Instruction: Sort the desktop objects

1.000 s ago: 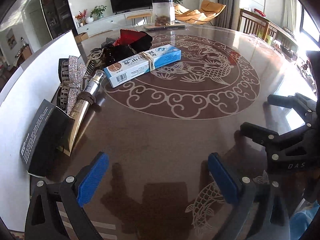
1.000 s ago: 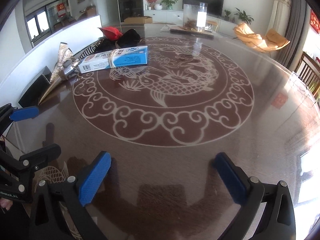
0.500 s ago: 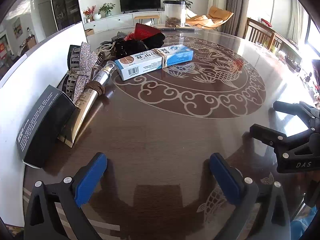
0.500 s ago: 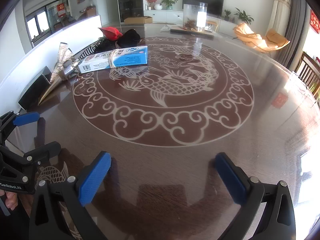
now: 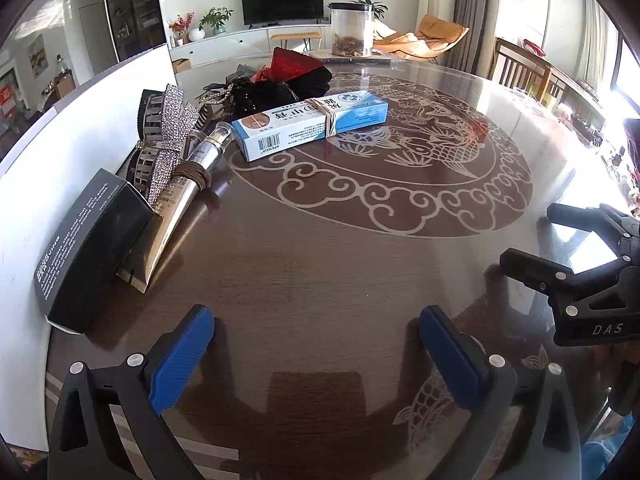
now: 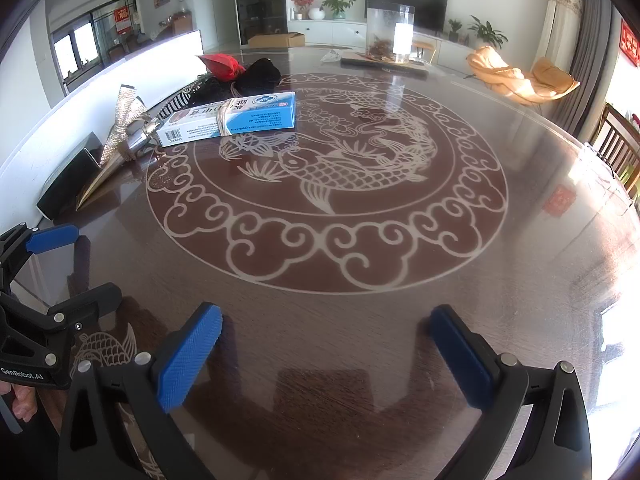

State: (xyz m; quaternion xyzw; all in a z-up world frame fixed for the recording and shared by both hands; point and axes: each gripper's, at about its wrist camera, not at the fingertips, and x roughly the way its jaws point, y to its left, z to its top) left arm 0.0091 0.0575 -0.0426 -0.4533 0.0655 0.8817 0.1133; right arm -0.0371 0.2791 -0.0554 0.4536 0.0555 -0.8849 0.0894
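Observation:
A blue-and-white box (image 5: 310, 124) (image 6: 230, 118) bound with a rubber band lies at the far left of the round table. Beside it lie a silver tube (image 5: 182, 196) with a brown band, a rhinestone bow (image 5: 170, 136) (image 6: 122, 120) and a black box (image 5: 90, 248) (image 6: 68, 178), all along a white board (image 5: 72, 152). Behind them sits a heap of black and red items (image 5: 288, 80) (image 6: 240, 74). My left gripper (image 5: 316, 354) hangs open over bare table, near the black box. My right gripper (image 6: 326, 350) is open too, farther right, holding nothing.
The dark table (image 6: 360, 240) bears a pale fish-and-cloud pattern. A clear jar (image 5: 352, 30) (image 6: 390, 32) on a tray stands at the far edge. Chairs (image 6: 616, 148) stand to the right. In the right wrist view, a hand (image 6: 20, 400) grips the left tool.
The left gripper has drifted left and turned toward the objects along the white board, which now sit nearer the middle of its view. The right gripper has barely moved.

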